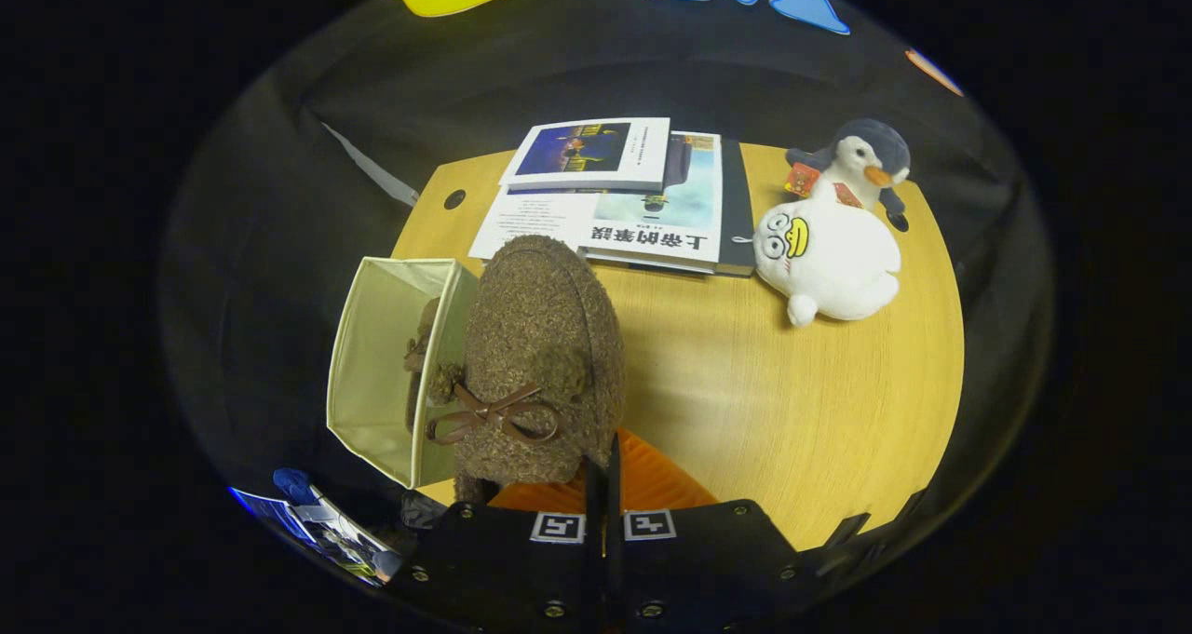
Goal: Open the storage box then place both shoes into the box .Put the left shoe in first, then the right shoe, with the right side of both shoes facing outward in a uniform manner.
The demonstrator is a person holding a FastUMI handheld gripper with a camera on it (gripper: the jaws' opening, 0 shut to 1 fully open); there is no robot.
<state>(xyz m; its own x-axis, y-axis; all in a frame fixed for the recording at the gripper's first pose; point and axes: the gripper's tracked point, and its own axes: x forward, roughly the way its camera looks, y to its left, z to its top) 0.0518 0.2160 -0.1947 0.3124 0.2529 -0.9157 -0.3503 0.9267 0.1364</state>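
While the gripper (603,485) held the second brown fuzzy shoe (540,364), its two fingers were pressed almost together just ahead of the camera, with barely a slit between them. The shoe's rear edge appeared to be pinched in that slit, so I judged the jaws clenched on the shoe rather than released, though the contact itself was partly hidden by the shoe's bulk. The shoe hung directly ahead of the fingertips, its bow (494,417) facing the camera.

Just to the left of the jaws stood the cream storage box (372,364), already open, its mouth turned upward. Inside it, against the wall nearest the held shoe, a first shoe (421,355) of the same brown fuzz could be seen, so that placement looked done. What remained, as far as I could judge, was to carry the held shoe over the box wall, set it beside its mate facing the same way, and let go.

Beyond the fingers lay stacked books (643,196) on the wooden table (792,401), and farther to the right of them sat a white plush duck (829,257) and a penguin toy (866,159), well apart from the box.
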